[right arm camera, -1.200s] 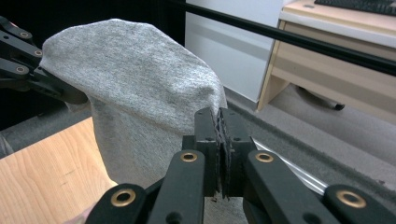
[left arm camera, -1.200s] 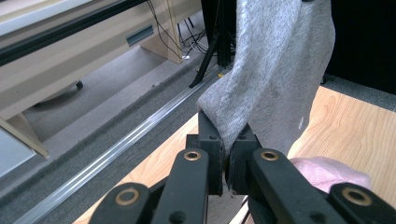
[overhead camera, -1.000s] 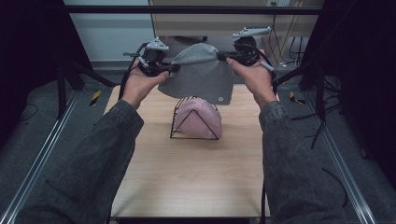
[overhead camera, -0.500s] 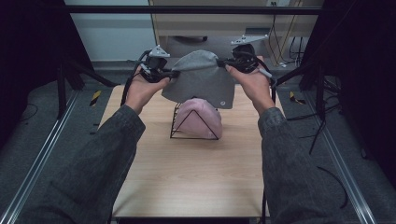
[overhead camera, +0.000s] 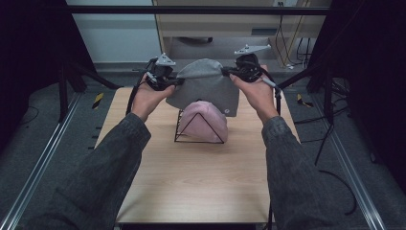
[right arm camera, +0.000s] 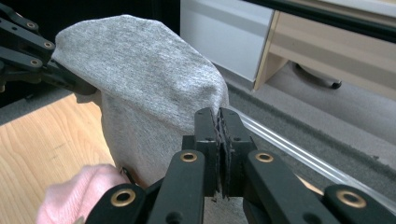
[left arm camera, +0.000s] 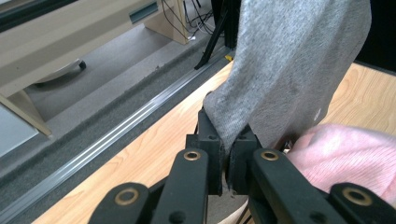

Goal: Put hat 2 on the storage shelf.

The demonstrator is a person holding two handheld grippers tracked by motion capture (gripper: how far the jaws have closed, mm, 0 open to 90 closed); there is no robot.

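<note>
Right, grey hat (overhead camera: 207, 86) first: it hangs stretched between my two claws, just above the pink hat (overhead camera: 203, 120) that already sits on the wire stand (overhead camera: 178, 128). It's a soft knit, light, no stiffness at all; it sags into a pouch under its own weight and folds wherever I pinch it. Not slippery, I'd say, the weave should catch on the pads, and nothing fragile about it, though a hard pull could stretch the rim out of shape.

Left claw (overhead camera: 178, 81) is clenched on the hat's edge; in the left gripper view the fabric is nipped tight between the pads (left arm camera: 223, 151). Right claw (overhead camera: 225, 72) is clamped on the opposite side of the edge, a thin fold squeezed between closed jaws (right arm camera: 218, 140). Two spread holds on the rim look like the right way to keep the opening wide for the stand.

Below, the pink one looks equally soft and could drag along if the grey rubs over it. The stand is thin wire on the wooden counter (overhead camera: 191, 182), light enough, I reckon, to tip if snagged.
</note>
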